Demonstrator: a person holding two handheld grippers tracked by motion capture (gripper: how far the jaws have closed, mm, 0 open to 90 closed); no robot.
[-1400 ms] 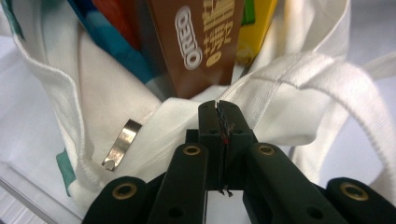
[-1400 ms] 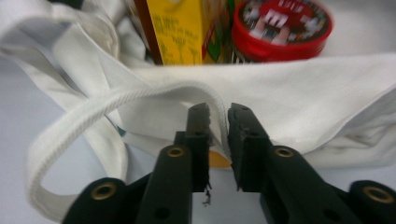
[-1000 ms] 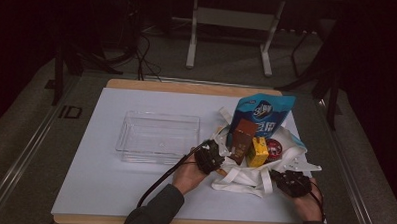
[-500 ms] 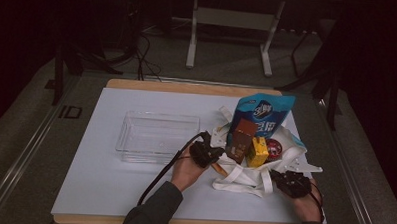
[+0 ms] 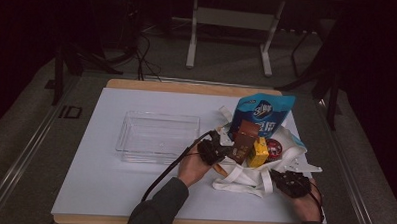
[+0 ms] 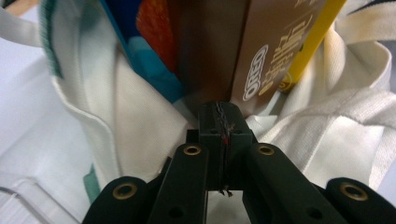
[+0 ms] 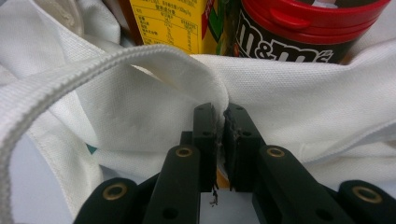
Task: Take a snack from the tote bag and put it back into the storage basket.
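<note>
Dark room, white surface [image 5: 109,189] w/ a clear tray [image 5: 158,136] at centre. The white tote bag [image 5: 244,176] lies right of it, near your edge, holding a blue pouch [image 5: 264,112], brown Oreo box [image 5: 245,139], yellow carton [image 5: 258,151] & M&M's tub [image 5: 274,147]. Your left tool [image 5: 224,154] is closed, tips at the Oreo box's base, nothing clearly pinched. Your right tool [image 5: 279,176] is clamped on the bag's rim fabric, jaws nearly together.

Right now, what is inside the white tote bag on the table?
In the white tote bag I see a blue snack pouch, a brown Oreo box, a yellow carton and a red-lidded M&M's tub. Their lower parts, and anything beneath them, are covered by the cloth.
</note>
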